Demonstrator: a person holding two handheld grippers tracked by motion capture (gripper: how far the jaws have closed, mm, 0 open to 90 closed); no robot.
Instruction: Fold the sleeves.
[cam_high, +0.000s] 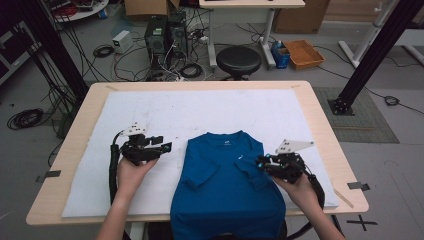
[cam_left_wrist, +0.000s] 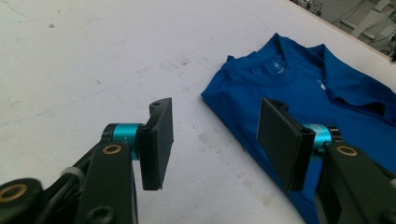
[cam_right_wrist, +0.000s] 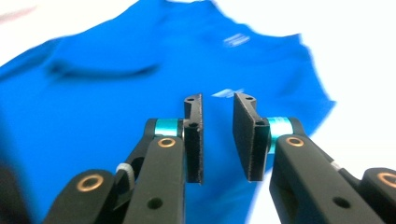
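Observation:
A blue T-shirt (cam_high: 225, 185) lies face up on the white mat (cam_high: 200, 110), collar pointing away from me, both sleeves folded in over the body and the hem hanging over the table's near edge. My left gripper (cam_high: 165, 145) hovers just left of the shirt's shoulder. In the left gripper view my left gripper (cam_left_wrist: 215, 140) is open wide with nothing between its jaws, and the shirt (cam_left_wrist: 303, 84) lies ahead and to the right. My right gripper (cam_high: 260, 162) hangs over the shirt's right folded sleeve. In the right gripper view my right gripper (cam_right_wrist: 217, 135) shows a narrow empty gap above the shirt (cam_right_wrist: 93, 116).
The mat covers most of the wooden table (cam_high: 320, 130), with bare white surface to the left of and beyond the shirt. A black stool (cam_high: 238, 60), computer towers and cables stand on the floor past the far edge. Black frame posts rise at both sides.

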